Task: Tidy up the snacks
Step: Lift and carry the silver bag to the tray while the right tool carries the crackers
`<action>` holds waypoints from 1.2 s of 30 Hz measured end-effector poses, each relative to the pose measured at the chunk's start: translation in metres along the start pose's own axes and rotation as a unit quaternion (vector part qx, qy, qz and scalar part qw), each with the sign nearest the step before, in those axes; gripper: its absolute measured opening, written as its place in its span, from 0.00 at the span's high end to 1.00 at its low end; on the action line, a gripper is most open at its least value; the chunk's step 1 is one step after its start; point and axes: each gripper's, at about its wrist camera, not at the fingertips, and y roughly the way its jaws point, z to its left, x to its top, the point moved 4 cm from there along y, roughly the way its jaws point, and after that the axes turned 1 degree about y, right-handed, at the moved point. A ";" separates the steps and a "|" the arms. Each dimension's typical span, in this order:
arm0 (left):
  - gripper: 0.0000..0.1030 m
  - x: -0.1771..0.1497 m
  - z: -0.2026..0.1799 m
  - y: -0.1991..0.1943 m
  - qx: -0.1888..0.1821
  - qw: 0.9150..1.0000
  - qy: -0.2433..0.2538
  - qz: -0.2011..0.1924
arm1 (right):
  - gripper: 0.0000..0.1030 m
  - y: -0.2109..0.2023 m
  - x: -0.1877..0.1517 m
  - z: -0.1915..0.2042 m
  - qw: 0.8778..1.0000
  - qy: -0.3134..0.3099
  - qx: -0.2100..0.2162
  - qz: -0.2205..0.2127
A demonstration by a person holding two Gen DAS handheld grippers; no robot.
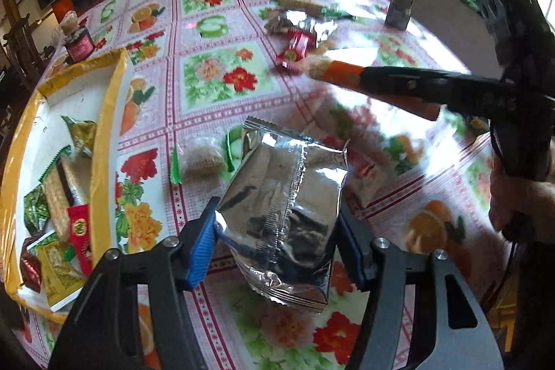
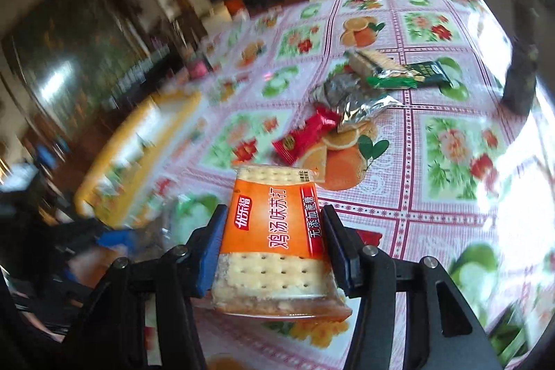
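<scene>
Our left tool (image 1: 277, 252) pinches the slippery, probably light foil pouch (image 1: 284, 217) mid-body, our right tool (image 2: 274, 252) clamps the brittle cracker pack (image 2: 274, 231) across its flat sides

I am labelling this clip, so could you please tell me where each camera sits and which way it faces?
Left wrist: sits on the left tool, looking across the flowered table; its fingers grip a silver bag, the yellow tray is at left, and a hand shows at right.
Right wrist: sits on the right tool, facing the same table; its fingers grip an orange cracker pack.
Shared: the red candy, the tray, and the cracker pack.
</scene>
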 end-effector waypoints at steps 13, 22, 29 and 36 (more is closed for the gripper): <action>0.39 0.005 0.014 -0.047 -0.002 0.998 -0.038 -0.044 | 0.48 -0.050 0.011 0.011 0.990 0.065 0.101 -0.076; 0.39 0.000 0.037 -0.071 0.016 0.995 -0.071 -0.068 | 0.48 -0.051 0.012 0.031 0.989 0.050 0.113 -0.081; 0.39 -0.003 0.048 -0.081 0.026 0.993 -0.085 -0.082 | 0.48 -0.051 0.009 0.046 0.989 0.040 0.118 -0.080; 0.39 -0.008 0.062 -0.090 0.033 0.990 -0.101 -0.089 | 0.48 -0.047 0.006 0.066 0.988 0.026 0.131 -0.075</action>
